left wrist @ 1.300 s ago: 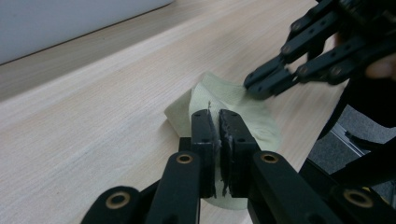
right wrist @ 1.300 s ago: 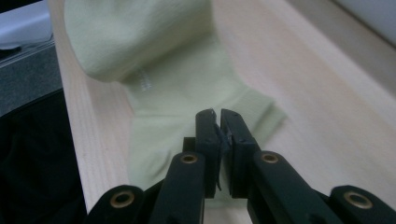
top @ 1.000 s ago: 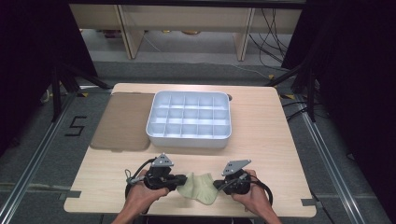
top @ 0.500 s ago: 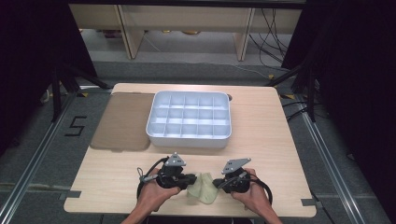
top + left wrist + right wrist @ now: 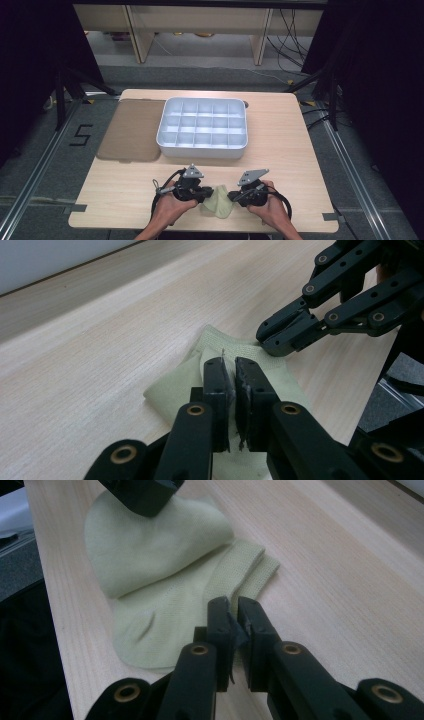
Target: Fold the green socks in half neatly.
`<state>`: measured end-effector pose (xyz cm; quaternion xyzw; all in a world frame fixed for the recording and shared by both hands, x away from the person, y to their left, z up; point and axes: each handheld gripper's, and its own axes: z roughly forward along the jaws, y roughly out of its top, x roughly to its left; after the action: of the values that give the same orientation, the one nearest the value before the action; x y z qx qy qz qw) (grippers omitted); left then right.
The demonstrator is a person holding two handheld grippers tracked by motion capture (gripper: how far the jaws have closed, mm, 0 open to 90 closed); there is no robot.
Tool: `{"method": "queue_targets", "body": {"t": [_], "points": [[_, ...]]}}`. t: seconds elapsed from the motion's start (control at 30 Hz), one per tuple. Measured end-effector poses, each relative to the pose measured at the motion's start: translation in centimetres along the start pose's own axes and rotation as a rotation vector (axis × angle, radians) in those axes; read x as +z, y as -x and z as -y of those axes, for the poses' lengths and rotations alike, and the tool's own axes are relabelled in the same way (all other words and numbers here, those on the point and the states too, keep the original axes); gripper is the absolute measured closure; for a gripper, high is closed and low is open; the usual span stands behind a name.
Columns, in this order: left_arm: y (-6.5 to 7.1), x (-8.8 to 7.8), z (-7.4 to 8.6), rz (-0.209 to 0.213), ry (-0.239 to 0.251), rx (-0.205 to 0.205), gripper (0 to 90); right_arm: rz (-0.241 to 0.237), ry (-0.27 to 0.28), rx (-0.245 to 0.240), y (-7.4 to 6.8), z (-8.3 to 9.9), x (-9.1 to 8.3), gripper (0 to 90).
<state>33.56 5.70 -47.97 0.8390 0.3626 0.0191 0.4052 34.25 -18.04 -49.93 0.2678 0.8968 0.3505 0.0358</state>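
The sock (image 5: 218,202) lies on the worktop (image 5: 300,150) between both tongs — left tongs (image 5: 234,371) pressed together over its middle, right tongs (image 5: 234,609) pressed together at its cuff.

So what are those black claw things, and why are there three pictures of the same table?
The black claws are grippers, tools with two jaws that a person holds, one in each hand. The big picture comes from a camera high above the table: there you see the left gripper and the right gripper near the front edge of the wooden table. The other two pictures come from little cameras riding on each gripper, looking along its jaws.

Between the grippers lies a pale green sock, partly folded over. In the left gripper view, the left gripper's jaws are closed together over the sock, and the right gripper's tip sits at the sock's edge. I cannot tell for sure whether either is pinching the cloth.

Farther back stand a white tray with many small compartments and a brown mat beside it.
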Motion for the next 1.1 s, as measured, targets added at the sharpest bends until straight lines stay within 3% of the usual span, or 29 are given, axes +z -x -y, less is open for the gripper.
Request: {"method": "queue_targets", "body": {"t": [0.17,0.37,0.53,0.67,0.8,0.93,1.0,1.07,1.1], "points": [[0.1,0.1,-0.2,0.007,-0.003,0.006,83.2,0.004,0.015,0.026,0.0,0.0,-0.3,83.2],[0.3,0.4,-0.2,0.009,0.004,-0.002,82.9,0.000,0.045,0.060,0.3,0.3,-2.0,83.2],[0.3,0.3,-0.4,0.011,-0.011,0.014,82.0,0.002,0.056,0.061,0.9,1.1,-3.0,83.3],[0.7,0.3,-0.5,-0.001,-0.010,0.015,80.3,0.027,0.068,0.102,1.2,1.8,-3.9,83.3],[1.2,0.5,-0.9,0.022,-0.003,0.009,79.1,0.033,0.078,0.094,1.6,2.2,-4.3,83.2],[1.5,0.6,-1.3,0.027,-0.023,0.033,78.2,0.032,0.079,0.115,1.5,2.3,-4.5,83.1],[1.9,0.9,-1.4,0.032,-0.016,0.023,77.9,0.031,0.080,0.117,1.4,2.2,-4.6,83.0],[1.9,1.0,-1.5,0.038,-0.027,0.042,77.0,0.033,0.087,0.102,1.6,2.2,-4.6,82.8],[2.1,1.2,-1.5,0.038,-0.017,0.027,77.0,0.034,0.087,0.112,1.6,2.2,-4.6,82.7]]}}
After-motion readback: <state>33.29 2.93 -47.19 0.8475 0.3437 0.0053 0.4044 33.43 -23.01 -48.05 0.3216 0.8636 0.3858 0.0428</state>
